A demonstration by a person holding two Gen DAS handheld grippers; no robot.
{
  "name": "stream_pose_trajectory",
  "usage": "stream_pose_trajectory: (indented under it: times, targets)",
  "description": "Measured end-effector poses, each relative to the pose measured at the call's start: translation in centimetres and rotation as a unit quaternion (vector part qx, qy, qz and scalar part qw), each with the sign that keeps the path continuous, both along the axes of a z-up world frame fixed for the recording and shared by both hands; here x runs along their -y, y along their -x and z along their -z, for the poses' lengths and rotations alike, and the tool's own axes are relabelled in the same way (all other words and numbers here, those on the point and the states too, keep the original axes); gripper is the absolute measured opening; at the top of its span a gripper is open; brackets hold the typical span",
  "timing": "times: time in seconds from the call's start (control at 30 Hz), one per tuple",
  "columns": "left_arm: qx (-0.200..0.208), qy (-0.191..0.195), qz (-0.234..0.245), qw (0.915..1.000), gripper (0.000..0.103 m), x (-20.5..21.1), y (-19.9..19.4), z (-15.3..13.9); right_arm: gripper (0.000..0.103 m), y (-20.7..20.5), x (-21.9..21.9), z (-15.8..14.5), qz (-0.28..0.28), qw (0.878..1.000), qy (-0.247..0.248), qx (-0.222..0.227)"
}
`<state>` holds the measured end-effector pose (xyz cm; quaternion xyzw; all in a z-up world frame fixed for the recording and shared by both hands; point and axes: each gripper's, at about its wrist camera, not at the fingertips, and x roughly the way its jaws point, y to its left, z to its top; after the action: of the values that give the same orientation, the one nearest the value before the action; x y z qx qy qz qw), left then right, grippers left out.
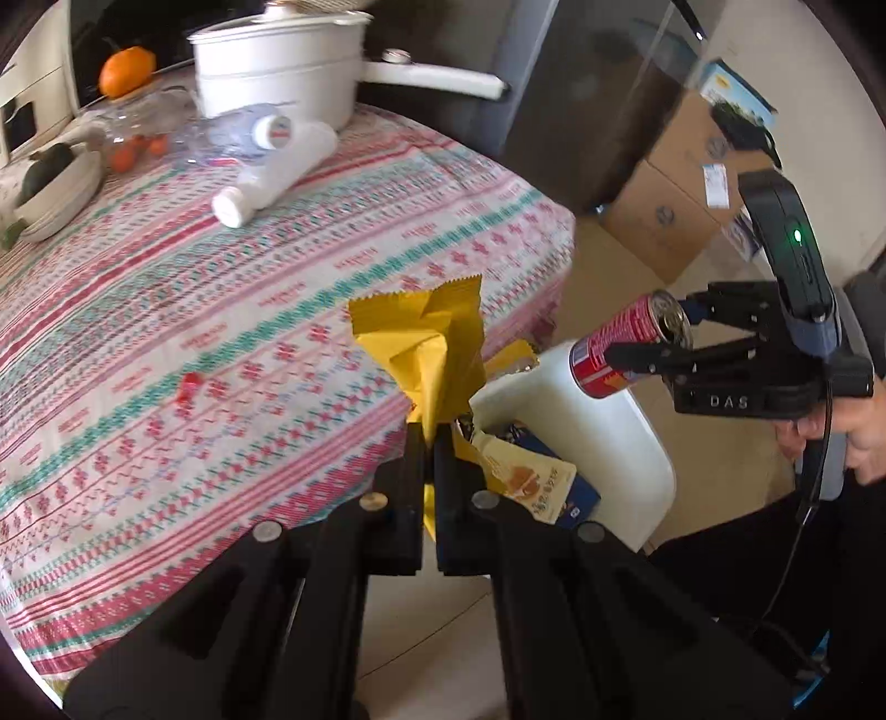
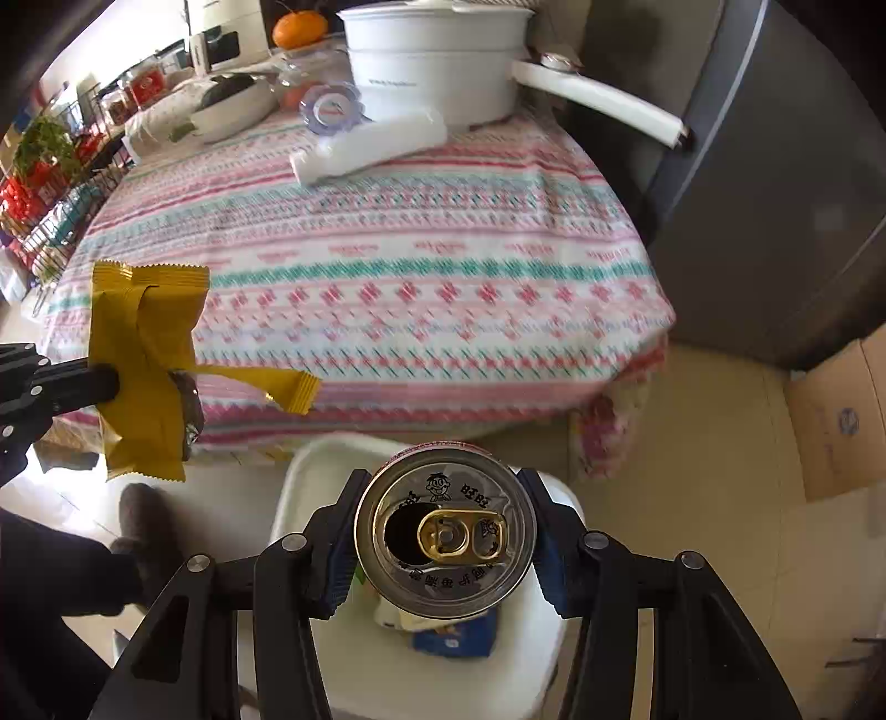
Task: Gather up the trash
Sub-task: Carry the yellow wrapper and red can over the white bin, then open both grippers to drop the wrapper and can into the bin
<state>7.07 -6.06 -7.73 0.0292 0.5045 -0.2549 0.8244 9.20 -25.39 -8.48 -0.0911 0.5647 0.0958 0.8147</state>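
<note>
Right gripper (image 2: 443,545) clamps an opened can (image 2: 446,531) above the white bin (image 2: 299,487), ready for dropping. Left gripper (image 1: 429,443), jaws pressed together, pinches a yellow wrapper (image 1: 426,343) beside the bin.

The table (image 2: 387,266) wears a cloth with pink and green stripes. At its 12 o'clock edge stands a white pot (image 2: 437,55) with a long handle. Just before it lies a white bottle (image 2: 371,147) on its side. At 10 o'clock sits a bowl (image 2: 232,108); an orange (image 2: 299,29) is behind. On the floor (image 2: 692,443), at 6 o'clock, stands a white bin (image 2: 299,476).
</note>
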Motion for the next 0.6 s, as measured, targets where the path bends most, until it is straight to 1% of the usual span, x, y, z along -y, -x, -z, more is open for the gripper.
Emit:
stream_pose_trajectory:
  times: [0.23, 0.43, 0.53, 0.6]
  targets:
    - [-0.026, -0.021, 0.056, 0.9979, 0.003, 4.9, 1.9, 3.2, 0.054, 1.7, 3.5, 1.8, 0.022, 1.0, 0.008, -0.021]
    - [-0.031, -0.05, 0.092, 0.994, 0.003, 8.5, 3.1, 6.4, 0.054, 2.9, 5.2, 3.2, 0.03, 0.999, 0.013, -0.037]
    - [-0.025, -0.053, 0.104, 0.9928, 0.006, 9.7, 3.4, 7.3, 0.054, 3.2, 5.8, 3.7, 0.032, 0.998, 0.016, -0.042]
    - [-0.015, -0.061, 0.109, 0.9921, 0.013, 10.3, 3.6, 7.5, 0.054, 3.3, 6.2, 3.9, 0.034, 0.998, 0.016, -0.045]
